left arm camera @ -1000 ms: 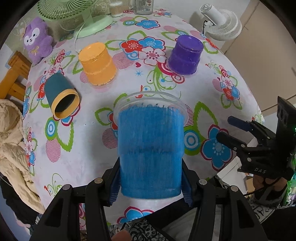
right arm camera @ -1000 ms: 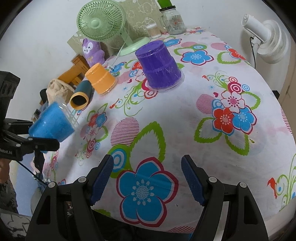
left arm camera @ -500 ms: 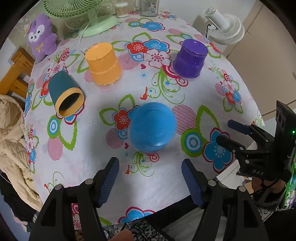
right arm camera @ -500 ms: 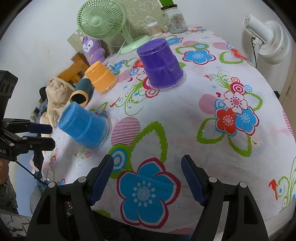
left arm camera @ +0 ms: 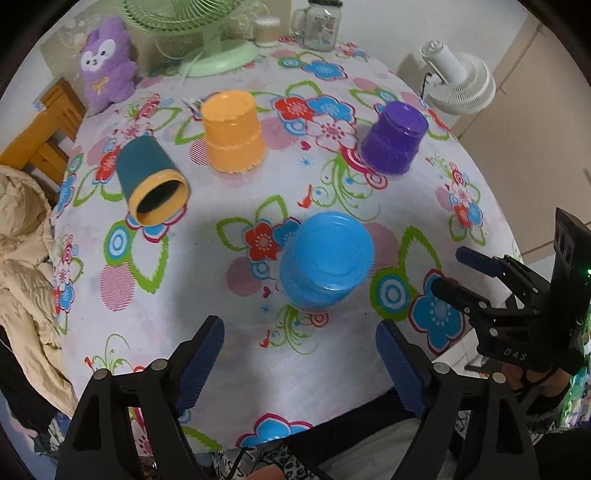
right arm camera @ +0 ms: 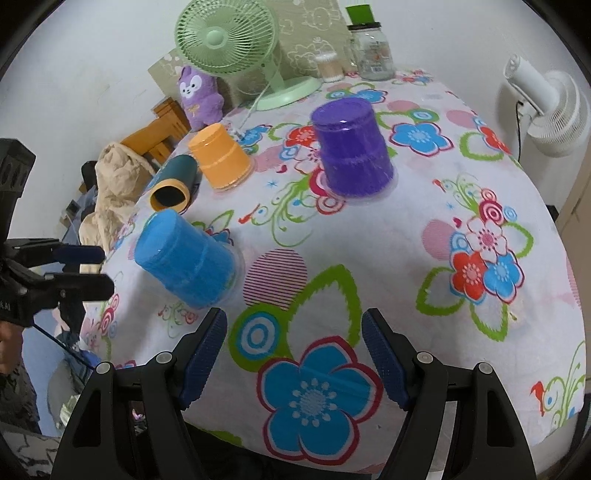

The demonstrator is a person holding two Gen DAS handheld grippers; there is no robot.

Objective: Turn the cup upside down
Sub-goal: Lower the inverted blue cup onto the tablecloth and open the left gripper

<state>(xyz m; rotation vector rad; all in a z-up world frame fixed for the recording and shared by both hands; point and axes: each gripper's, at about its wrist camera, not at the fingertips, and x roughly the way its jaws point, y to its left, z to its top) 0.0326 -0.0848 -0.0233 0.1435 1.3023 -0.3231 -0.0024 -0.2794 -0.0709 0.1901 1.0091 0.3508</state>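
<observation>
A blue cup point(left arm camera: 325, 260) stands upside down on the flowered tablecloth point(left arm camera: 236, 354), also seen in the right wrist view point(right arm camera: 184, 258). My left gripper point(left arm camera: 299, 350) is open and empty, just in front of the blue cup and above the table's near edge. My right gripper point(right arm camera: 293, 343) is open and empty over the tablecloth point(right arm camera: 424, 288), to the right of the blue cup. An orange cup point(left arm camera: 232, 134) and a purple cup point(left arm camera: 395, 138) stand upside down farther back. A dark teal cup point(left arm camera: 151, 179) with a yellow rim lies on its side at the left.
A green desk fan point(right arm camera: 236, 40), a purple plush toy point(left arm camera: 105, 79), a glass jar point(left arm camera: 319, 26) and a small container stand at the table's far edge. A white fan point(left arm camera: 458, 83) stands beyond the right edge. A beige jacket point(left arm camera: 22, 266) hangs at the left.
My left gripper set the blue cup down upside down, opened, and drew back and up from it. The right gripper stayed about where it was.
</observation>
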